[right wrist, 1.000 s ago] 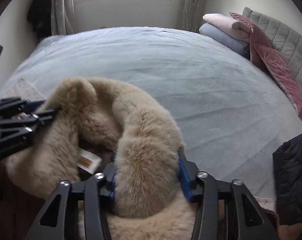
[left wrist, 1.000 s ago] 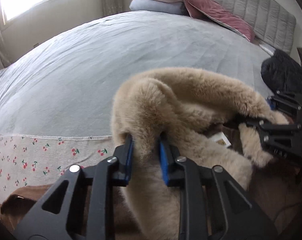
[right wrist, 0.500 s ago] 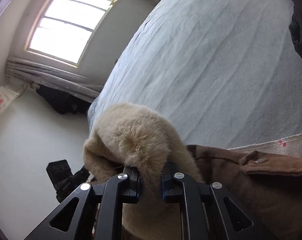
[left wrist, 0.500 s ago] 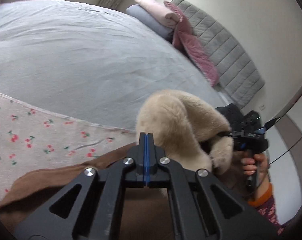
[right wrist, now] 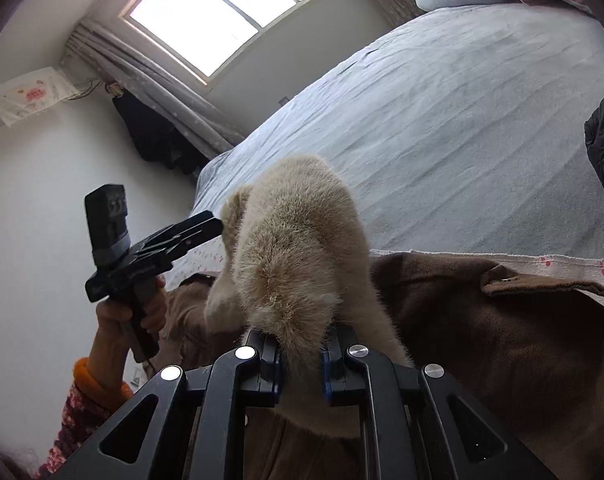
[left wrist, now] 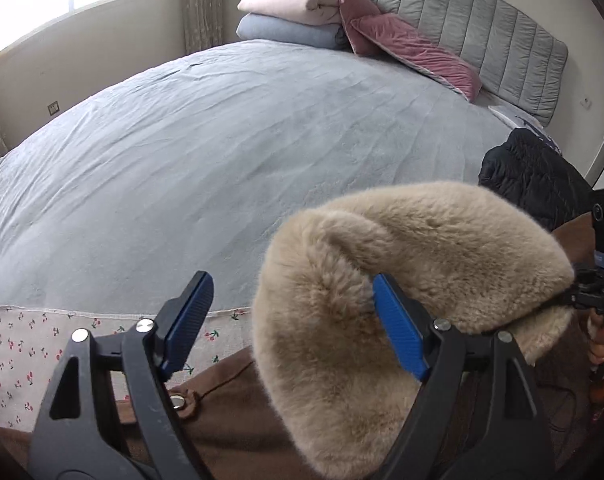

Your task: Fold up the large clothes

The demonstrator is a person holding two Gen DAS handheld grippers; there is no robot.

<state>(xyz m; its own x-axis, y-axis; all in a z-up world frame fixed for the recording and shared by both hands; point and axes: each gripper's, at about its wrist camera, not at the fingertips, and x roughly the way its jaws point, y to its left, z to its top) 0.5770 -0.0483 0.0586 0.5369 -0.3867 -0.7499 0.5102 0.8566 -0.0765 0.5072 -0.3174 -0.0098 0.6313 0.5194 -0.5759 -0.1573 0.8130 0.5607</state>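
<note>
A brown coat (left wrist: 230,432) with a thick beige fur collar (left wrist: 421,248) lies at the near edge of the bed. My left gripper (left wrist: 292,284) has its jaws opening wide. A fold of the collar bulges between them and brushes the right blue pad (left wrist: 397,328), while the left pad stands free. My right gripper (right wrist: 300,344) is shut on the other end of the fur collar (right wrist: 294,248), holding it up above the brown coat (right wrist: 501,340). In the right wrist view, the left gripper (right wrist: 206,228) touches the fur's far side, held by a hand (right wrist: 142,316).
The bed (left wrist: 222,140) has a wide pale blue cover. A cherry-print sheet (left wrist: 22,344) edges its near side. A black puffer jacket (left wrist: 533,176) lies at the right. Folded blankets (left wrist: 294,16) and pink cushions (left wrist: 413,44) rest by the grey headboard (left wrist: 481,20).
My left gripper let go of the fur, closed empty, then sprang wide open around a fold. My right gripper rolled, tightened on the collar and lifted it.
</note>
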